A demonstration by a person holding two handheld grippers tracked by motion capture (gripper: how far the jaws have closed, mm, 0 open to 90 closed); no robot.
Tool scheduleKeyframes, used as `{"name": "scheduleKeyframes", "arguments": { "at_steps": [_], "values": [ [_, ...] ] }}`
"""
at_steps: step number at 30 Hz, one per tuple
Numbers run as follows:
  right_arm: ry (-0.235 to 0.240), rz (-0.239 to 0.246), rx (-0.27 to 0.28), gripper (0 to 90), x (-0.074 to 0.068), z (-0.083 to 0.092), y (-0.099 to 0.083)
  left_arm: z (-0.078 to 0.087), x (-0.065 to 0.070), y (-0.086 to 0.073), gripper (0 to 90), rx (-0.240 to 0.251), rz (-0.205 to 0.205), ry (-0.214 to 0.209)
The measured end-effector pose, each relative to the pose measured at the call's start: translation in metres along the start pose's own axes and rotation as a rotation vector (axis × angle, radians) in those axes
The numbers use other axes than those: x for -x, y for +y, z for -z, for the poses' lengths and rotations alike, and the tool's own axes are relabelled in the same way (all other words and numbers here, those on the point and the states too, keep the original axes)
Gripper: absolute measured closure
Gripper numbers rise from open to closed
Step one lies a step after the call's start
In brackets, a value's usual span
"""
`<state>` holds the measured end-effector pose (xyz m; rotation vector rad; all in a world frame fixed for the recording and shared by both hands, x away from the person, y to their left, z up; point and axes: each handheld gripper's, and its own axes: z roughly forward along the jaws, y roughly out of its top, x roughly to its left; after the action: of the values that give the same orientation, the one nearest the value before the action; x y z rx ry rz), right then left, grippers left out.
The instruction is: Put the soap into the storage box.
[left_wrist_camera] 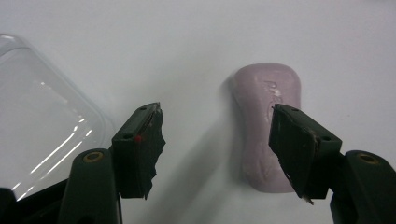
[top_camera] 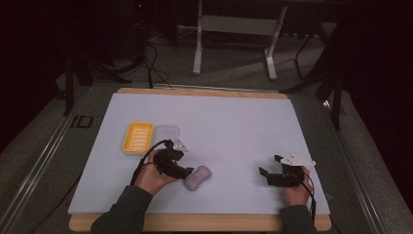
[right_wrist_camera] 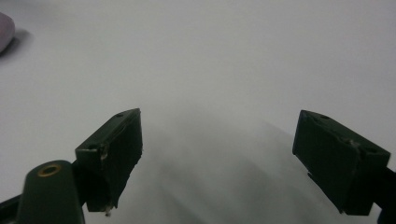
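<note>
I hold the left gripper (top_camera: 189,171) low over the white table mat (top_camera: 229,126), at the near left; its jaws stand wide apart and grip nothing. In the left gripper view the pink soap bar (left_wrist_camera: 266,126) lies flat on the mat just ahead of the jaws; one jaw overlaps the bar's edge in the picture, the other stands well clear over bare mat; I cannot tell whether the nearer jaw touches the bar. In the high view the soap bar (top_camera: 197,177) lies lengthwise on a slant, just beside the tip of the left gripper, toward the table's middle.

A clear plastic lid (left_wrist_camera: 42,126) lies on the mat beside the left gripper; in the high view the lid (top_camera: 167,132) sits directly next to the yellow soap dish (top_camera: 138,137), which stands beyond my left hand (top_camera: 151,175), apart from the soap bar.

I hold the right gripper (top_camera: 268,174) at the near right of the mat, well apart from the soap bar; its jaws are spread wide with only bare mat between them; the right gripper view shows an edge of the soap bar (right_wrist_camera: 5,31) far off at the upper left corner; my right hand (top_camera: 296,190) rests near the table's front edge.
</note>
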<state>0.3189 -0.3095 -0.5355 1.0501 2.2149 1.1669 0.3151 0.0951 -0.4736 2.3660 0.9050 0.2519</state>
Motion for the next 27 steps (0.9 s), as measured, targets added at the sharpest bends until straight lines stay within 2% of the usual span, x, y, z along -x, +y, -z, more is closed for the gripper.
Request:
{"name": "scheduleKeyframes", "arguments": {
  "at_steps": [12,27],
  "values": [
    [0.003,0.003,-0.003,15.5,0.000,0.000,0.000,-0.007,0.009,0.007,34.4,-0.045,-0.024,-0.020],
    [0.007,0.006,0.000,15.6,0.000,0.000,0.000,-0.021,0.022,0.020,33.7,-0.099,-0.024,-0.042]
  ]
}}
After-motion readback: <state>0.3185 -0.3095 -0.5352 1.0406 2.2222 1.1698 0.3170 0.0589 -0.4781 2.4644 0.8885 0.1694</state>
